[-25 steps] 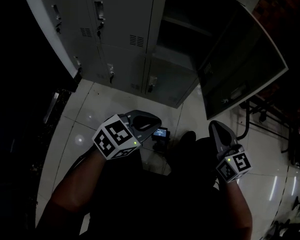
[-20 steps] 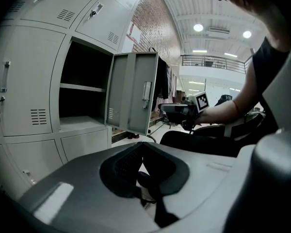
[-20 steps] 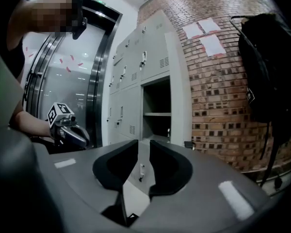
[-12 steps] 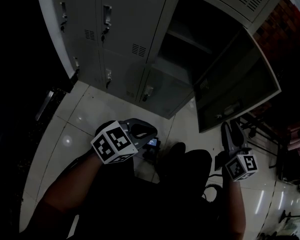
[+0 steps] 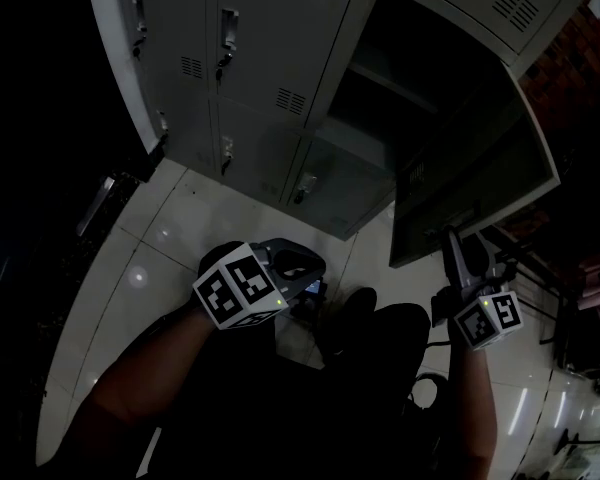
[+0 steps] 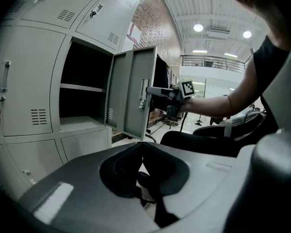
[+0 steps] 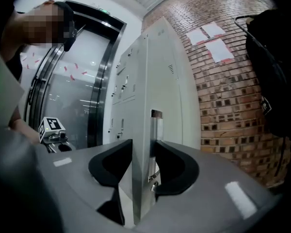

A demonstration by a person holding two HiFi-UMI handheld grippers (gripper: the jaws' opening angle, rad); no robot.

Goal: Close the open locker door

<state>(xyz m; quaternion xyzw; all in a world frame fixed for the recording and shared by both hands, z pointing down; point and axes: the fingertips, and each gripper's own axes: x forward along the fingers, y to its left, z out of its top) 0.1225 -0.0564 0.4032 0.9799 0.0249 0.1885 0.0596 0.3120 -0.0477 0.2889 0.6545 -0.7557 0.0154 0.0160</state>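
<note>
closing jaws of the right gripper [image 7: 143, 144] sit around the free edge of the locker door [image 5: 470, 183], one pad on each face, the right one by the metal latch [image 7: 156, 125]. the pads seem to touch the door on both sides. in the head view the door stands wide open at the upper right of the frame, swung away from its dark compartment [image 5: 410, 58], which has a shelf [image 5: 385, 76] inside. grey lockers [image 5: 250, 48] with shut doors fill the upper left. the left gripper [image 6: 144, 154] hangs low at the lower left, well apart from the door, with jaws spread and only the pale tiled floor [image 5: 180, 228] behind them. a brick wall [image 7: 228, 91] with white papers [image 7: 211, 40] is at the right of the right gripper view.
</note>
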